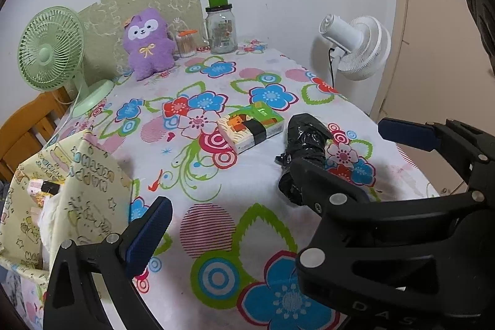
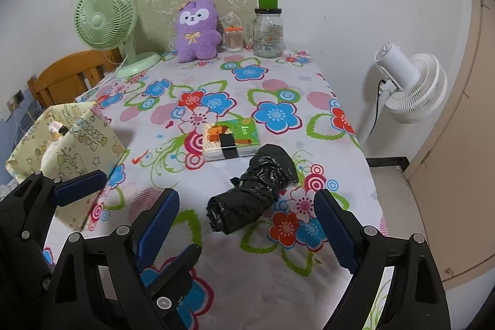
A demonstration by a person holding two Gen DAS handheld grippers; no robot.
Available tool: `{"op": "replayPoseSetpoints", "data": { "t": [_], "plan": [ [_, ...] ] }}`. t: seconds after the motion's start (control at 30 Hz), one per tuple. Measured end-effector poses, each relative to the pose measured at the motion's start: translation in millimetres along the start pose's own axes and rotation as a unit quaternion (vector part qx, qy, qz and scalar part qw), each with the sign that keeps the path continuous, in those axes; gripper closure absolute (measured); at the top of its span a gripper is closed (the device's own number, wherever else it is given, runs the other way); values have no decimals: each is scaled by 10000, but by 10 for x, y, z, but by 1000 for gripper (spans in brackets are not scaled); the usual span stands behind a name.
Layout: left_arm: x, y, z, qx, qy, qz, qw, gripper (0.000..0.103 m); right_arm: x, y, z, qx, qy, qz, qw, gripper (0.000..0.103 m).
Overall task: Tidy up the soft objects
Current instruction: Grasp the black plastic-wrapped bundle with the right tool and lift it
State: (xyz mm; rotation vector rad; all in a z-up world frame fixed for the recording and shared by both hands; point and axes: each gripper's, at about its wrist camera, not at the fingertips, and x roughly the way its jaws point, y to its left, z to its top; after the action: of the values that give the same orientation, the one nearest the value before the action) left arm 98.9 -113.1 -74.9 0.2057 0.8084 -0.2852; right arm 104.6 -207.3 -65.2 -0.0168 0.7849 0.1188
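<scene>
Tissue pack [image 2: 230,139] print unreadable, black bag roll [image 2: 252,194] beside it on floral tabletop [image 2: 216,73], right gripper [image 2: 247,231] wide open and empty, left gripper [image 1: 275,175] open, empty.

The tablecloth [image 2: 216,73] looks like matt printed cloth. On it, the black roll [image 2: 247,200] is crinkled glossy plastic film and the tissue pack [image 2: 230,138] beside it smooth, shiny wrap. At the cloth's far edge sit a fuzzy purple plush [image 2: 195,30] and a clear glass jar [image 2: 268,33].
</scene>
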Motion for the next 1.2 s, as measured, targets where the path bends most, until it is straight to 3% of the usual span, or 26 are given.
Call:
{"op": "replayPoseSetpoints", "data": {
  "t": [0.47, 0.93, 1.03, 1.2],
  "plan": [
    [372, 6, 49, 21, 238, 61, 9997, 1, 356, -236, -22, 107, 148, -16, 9998, 13],
    [632, 11, 132, 139, 331, 142, 9993, 2, 770, -306, 63, 342, 594, 30, 9976, 14],
    [651, -14, 129, 188, 333, 137, 9992, 2, 838, -274, 74, 312, 711, 211, 9968, 28],
    [649, -17, 132, 196, 320, 135, 9992, 2, 847, -192, 72, 308, 749, 566, 9951, 65]
  ]
}}
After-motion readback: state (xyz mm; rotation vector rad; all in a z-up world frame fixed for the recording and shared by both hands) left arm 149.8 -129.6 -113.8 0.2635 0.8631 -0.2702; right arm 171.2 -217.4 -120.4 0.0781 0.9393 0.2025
